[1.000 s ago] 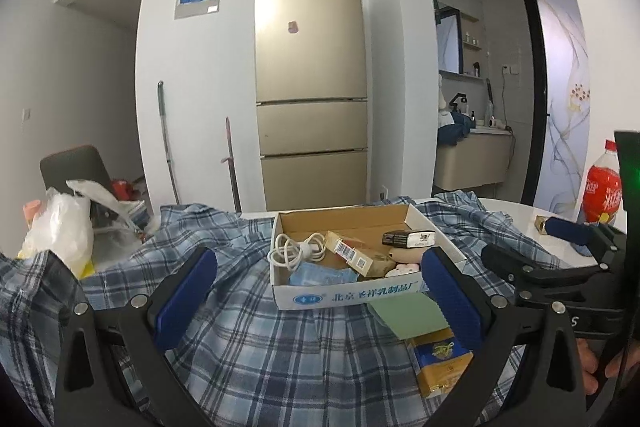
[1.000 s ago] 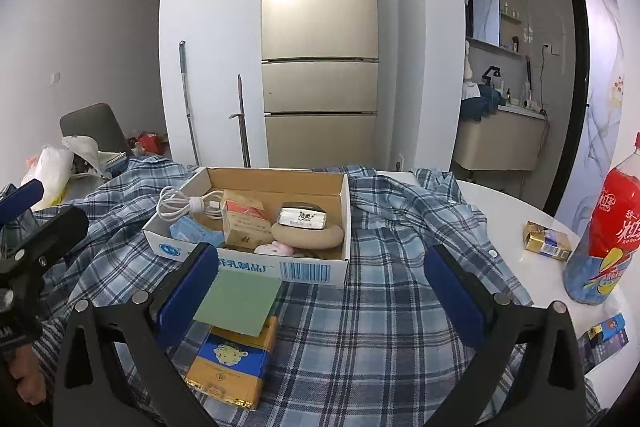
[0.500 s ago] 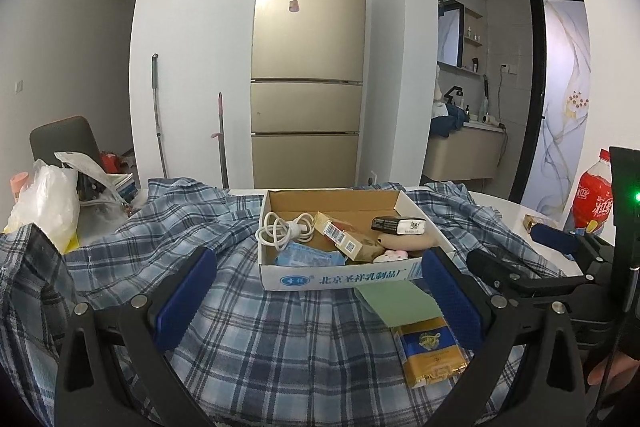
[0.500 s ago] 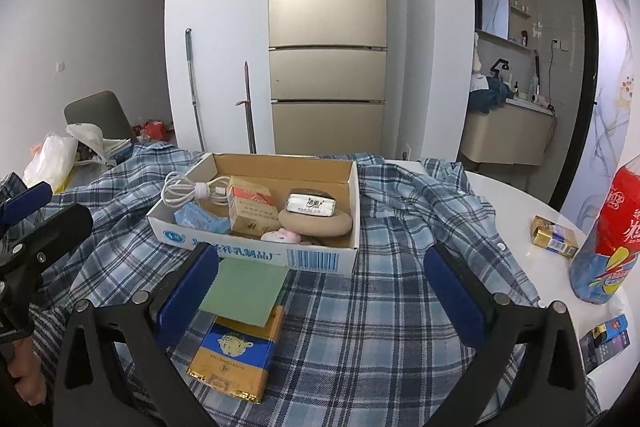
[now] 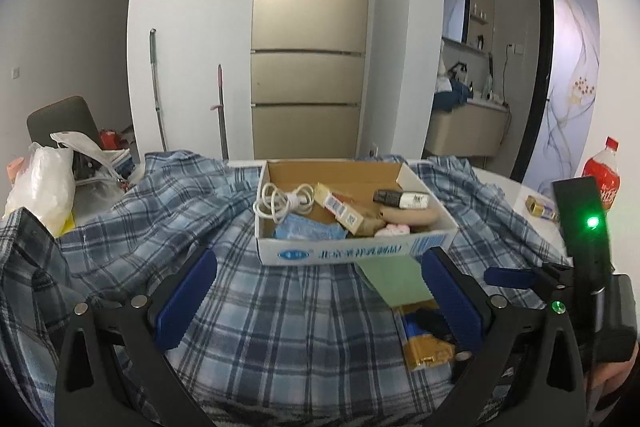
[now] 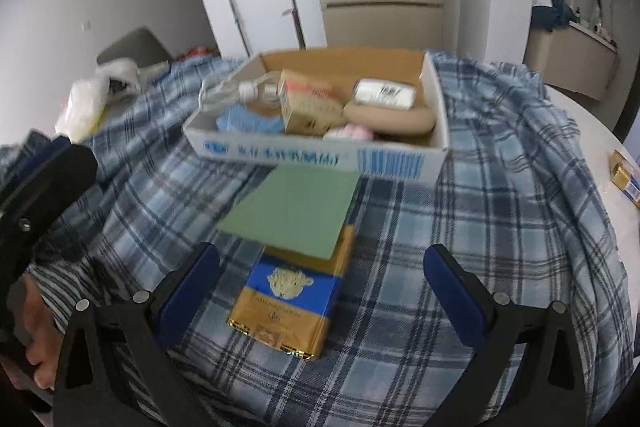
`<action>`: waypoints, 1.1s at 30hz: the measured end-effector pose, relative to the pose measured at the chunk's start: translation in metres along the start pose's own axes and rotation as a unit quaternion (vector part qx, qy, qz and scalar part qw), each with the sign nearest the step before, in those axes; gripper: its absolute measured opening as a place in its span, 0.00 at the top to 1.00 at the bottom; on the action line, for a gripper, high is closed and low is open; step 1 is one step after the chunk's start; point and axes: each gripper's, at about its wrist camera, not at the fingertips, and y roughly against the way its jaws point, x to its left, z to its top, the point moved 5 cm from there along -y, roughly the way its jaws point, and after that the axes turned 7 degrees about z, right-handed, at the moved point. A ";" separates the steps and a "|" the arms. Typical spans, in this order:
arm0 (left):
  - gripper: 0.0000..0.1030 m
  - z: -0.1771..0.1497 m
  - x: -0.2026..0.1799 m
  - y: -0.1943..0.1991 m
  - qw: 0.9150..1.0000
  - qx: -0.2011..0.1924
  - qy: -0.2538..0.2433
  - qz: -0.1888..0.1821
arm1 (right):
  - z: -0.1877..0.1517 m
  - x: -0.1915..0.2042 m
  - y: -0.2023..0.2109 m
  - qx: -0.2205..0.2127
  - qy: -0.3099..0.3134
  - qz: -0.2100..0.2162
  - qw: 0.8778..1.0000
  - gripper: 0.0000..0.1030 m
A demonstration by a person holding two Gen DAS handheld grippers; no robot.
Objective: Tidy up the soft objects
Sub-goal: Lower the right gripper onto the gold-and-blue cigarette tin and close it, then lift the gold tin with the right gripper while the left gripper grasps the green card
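You are bringing the right claw (image 6: 320, 291), jaws apart and empty, over the gold-and-blue pack (image 6: 290, 301) lying on the plaid shirt (image 6: 480, 227) just before the cardboard box (image 6: 320, 157); centre it first.

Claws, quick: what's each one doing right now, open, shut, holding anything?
Left claw: open, holding nothing, above the plaid shirt.
Right claw: open, empty, the blue-and-gold box lying between its fingers.
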 end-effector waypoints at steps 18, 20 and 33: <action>0.00 0.002 0.005 0.001 1.000 0.001 0.008 0.010 | -0.012 0.005 -0.023 0.060 0.046 -0.038 0.996 0.41; 0.00 0.001 0.005 -0.001 1.000 0.005 0.008 0.011 | -0.011 0.001 -0.023 0.061 0.040 -0.043 0.996 0.43; 0.00 0.000 0.009 -0.003 1.000 0.016 0.027 0.000 | -0.010 0.026 -0.011 0.038 0.097 -0.013 0.995 0.51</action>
